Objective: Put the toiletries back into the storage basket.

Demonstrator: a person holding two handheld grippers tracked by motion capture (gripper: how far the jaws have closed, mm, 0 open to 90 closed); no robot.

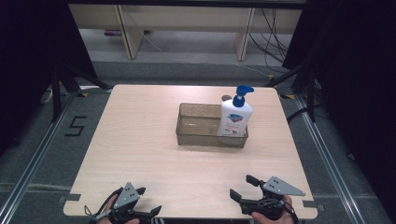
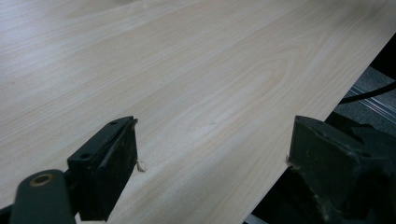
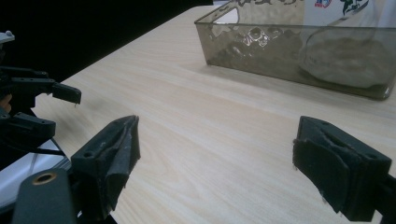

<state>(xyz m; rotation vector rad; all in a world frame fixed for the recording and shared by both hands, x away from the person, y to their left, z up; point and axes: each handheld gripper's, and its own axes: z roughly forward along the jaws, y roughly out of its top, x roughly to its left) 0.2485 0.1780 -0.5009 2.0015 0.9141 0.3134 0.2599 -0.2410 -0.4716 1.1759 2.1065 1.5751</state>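
Table (image 1: 140,140): pale wood, centre of the high view.

Tray (image 1: 187,133): clear smoky plastic, rectangular, just right of centre in the high view; upper right of the right gripper view (image 3: 261,56), well apart from both grippers.

Bottle (image 1: 235,119): white pump bottle, blue pump head, blue and red label; upright in the tray's right end.

Small round object (image 1: 226,98): on the table just behind the bottle; too small to identify.

Left gripper (image 1: 144,200): lower left of the high view, hand-held at the table's near edge. Jaws wide apart, nothing between them; in its own view (image 2: 210,154) bare wood lies in the gap.

Right gripper (image 1: 243,186): lower right of the high view, hand-held near the same edge. Jaws wide apart, holding nothing; in its own view (image 3: 215,154) bare table lies between them.
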